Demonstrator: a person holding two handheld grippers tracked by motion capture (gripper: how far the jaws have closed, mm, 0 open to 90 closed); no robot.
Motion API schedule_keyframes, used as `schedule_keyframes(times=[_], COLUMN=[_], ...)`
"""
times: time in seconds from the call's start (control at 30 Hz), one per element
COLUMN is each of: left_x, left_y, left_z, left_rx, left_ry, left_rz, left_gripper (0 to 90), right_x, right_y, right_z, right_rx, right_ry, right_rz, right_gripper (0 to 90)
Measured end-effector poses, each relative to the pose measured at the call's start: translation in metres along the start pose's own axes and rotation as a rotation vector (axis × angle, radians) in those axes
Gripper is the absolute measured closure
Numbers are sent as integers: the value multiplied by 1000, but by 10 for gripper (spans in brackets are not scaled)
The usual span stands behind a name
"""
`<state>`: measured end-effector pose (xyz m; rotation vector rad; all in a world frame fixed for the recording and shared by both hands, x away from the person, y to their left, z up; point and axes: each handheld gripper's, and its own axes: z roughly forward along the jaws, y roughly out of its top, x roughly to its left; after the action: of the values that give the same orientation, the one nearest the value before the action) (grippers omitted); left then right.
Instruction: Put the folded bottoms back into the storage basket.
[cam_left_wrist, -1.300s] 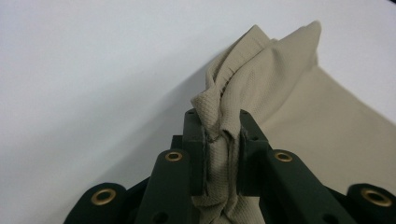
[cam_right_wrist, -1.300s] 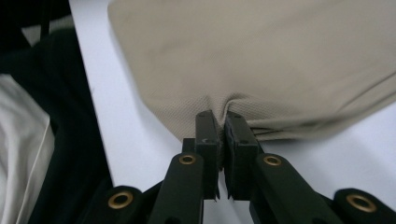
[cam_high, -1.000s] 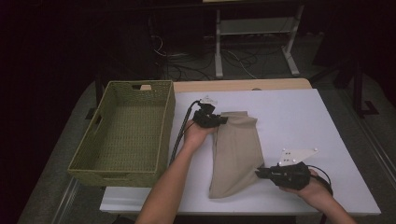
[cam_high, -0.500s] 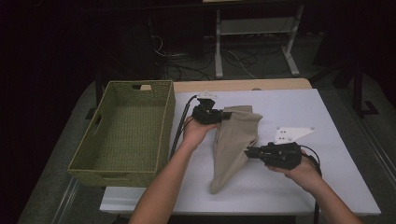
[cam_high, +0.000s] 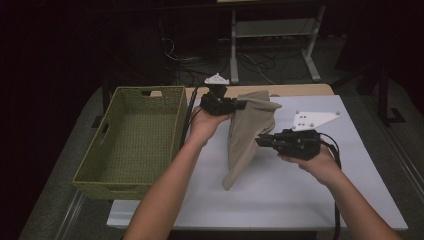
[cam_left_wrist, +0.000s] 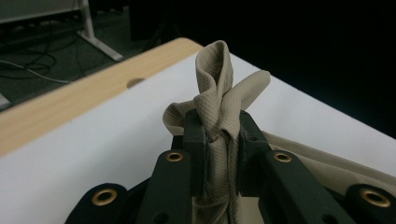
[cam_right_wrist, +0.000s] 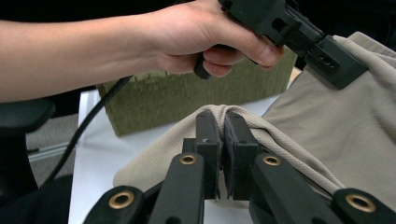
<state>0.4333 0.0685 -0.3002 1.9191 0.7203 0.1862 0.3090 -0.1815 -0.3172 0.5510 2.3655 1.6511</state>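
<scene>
A beige cloth (cam_high: 247, 131) hangs above the white table (cam_high: 320, 190), its lower tip touching the tabletop. My left gripper (cam_high: 242, 105) is shut on the cloth's top corner, with bunched fabric (cam_left_wrist: 219, 98) poking up between its jaws. My right gripper (cam_high: 260, 141) is shut on the cloth's right edge lower down, where the fabric (cam_right_wrist: 327, 126) folds over the pinched jaws. In the right gripper view the left gripper (cam_right_wrist: 343, 65) and the hand holding it (cam_right_wrist: 205, 32) sit just above and beyond.
A green woven basket (cam_high: 131, 140) stands on the left side of the table, seen as a wall (cam_right_wrist: 187, 100) behind the cloth. A wooden strip (cam_high: 295, 90) edges the table's far side. Metal table legs (cam_high: 234, 45) and cables lie on the dark floor beyond.
My right gripper has risen from the table's near right and moved left and up, lifting the cloth's edge. The left gripper lifted the top corner; the cloth went from lying flat to hanging.
</scene>
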Motion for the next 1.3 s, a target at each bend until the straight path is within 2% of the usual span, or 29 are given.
schedule_keyframes(times=[0.13,0.27,0.47,0.63,0.73,0.87,1.1,1.3], left_x=[-1,-2,-2,3,12,27,56,83], left_y=[16,29,48,58,58,54,46,32], left_z=[-16,-33,-60,-85,-102,-124,-169,-204], left_rx=[-10,-21,-52,-69,-81,-92,-100,-103], left_ry=[15,32,43,70,82,108,163,193], left_rz=[-1,-2,-7,12,9,1,1,-19], left_gripper=[776,776,776,776,776,776,776,776], right_x=[-5,-7,-8,-4,-2,3,16,32], right_y=[16,31,55,80,92,105,129,146], right_z=[1,3,11,18,26,45,88,129], right_rx=[-31,-39,-41,-55,-54,-38,-30,-17], right_ry=[22,27,33,51,60,72,122,162], right_rz=[12,7,-15,-39,-51,-65,-88,-110], right_gripper=[844,844,844,844,844,844,844,844])
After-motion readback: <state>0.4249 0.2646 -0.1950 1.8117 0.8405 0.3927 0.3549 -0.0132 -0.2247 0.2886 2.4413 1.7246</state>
